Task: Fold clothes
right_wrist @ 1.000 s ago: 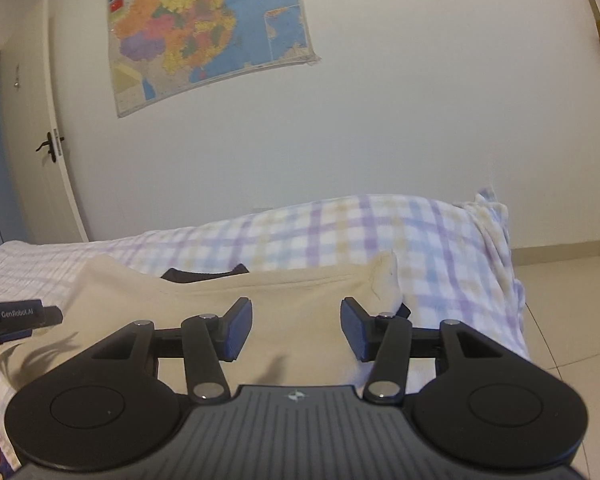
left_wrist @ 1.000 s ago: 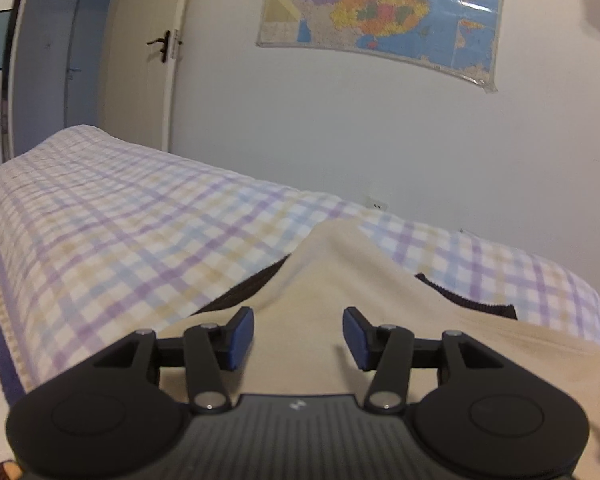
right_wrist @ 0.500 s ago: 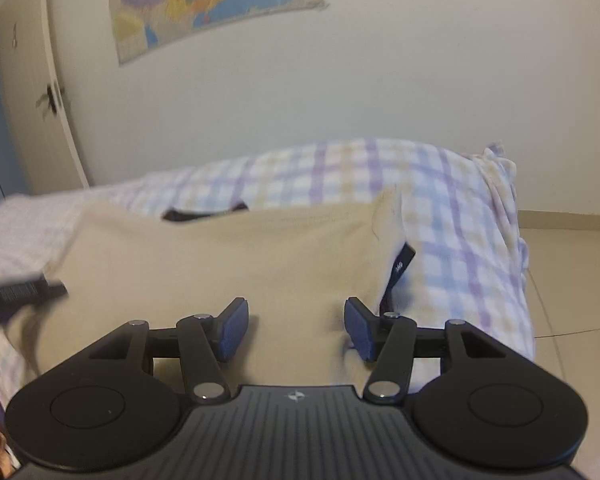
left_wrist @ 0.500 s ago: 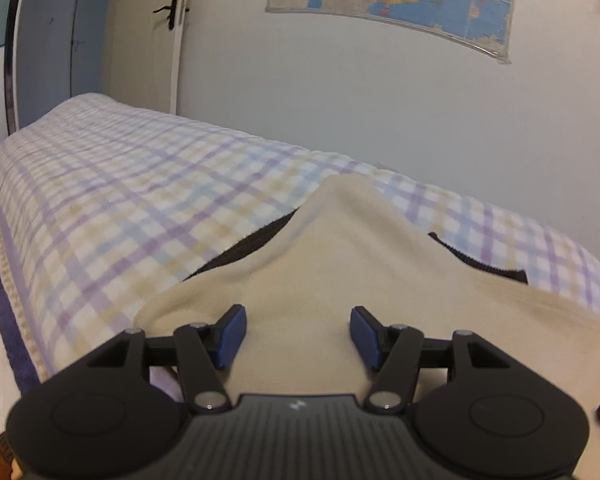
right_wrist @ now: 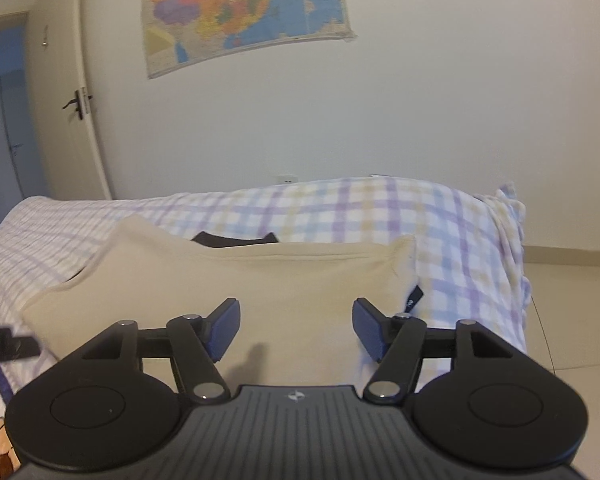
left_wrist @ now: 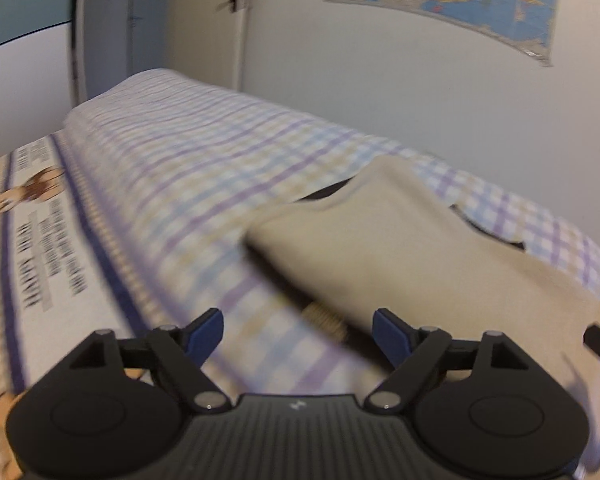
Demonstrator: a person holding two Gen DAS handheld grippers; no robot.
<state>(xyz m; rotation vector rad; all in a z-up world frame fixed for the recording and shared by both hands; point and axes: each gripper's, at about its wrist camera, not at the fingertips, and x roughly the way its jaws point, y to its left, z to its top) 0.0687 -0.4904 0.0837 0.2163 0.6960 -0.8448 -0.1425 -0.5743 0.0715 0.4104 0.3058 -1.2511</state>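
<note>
A beige garment (left_wrist: 412,248) (right_wrist: 236,280) lies folded on a checked bedsheet, with a dark piece (right_wrist: 234,239) showing under its far edge. My left gripper (left_wrist: 298,334) is open just off the garment's near left corner, above the sheet; that view is blurred. My right gripper (right_wrist: 296,330) is open low over the garment's near right part, with nothing between its fingers. A black tag (right_wrist: 414,298) hangs at the garment's right edge. The tip of the left gripper (right_wrist: 4,346) shows at the far left of the right wrist view.
The checked bedsheet (left_wrist: 204,168) (right_wrist: 380,212) covers the bed, which ends at the right above a tiled floor (right_wrist: 572,320). A printed blanket (left_wrist: 32,248) lies at the left. A wall with a map (right_wrist: 240,12) and a door (right_wrist: 56,120) stand behind.
My left gripper has swung left, off the garment to its near left corner. My right gripper has tilted up and its fingers have spread a little wider.
</note>
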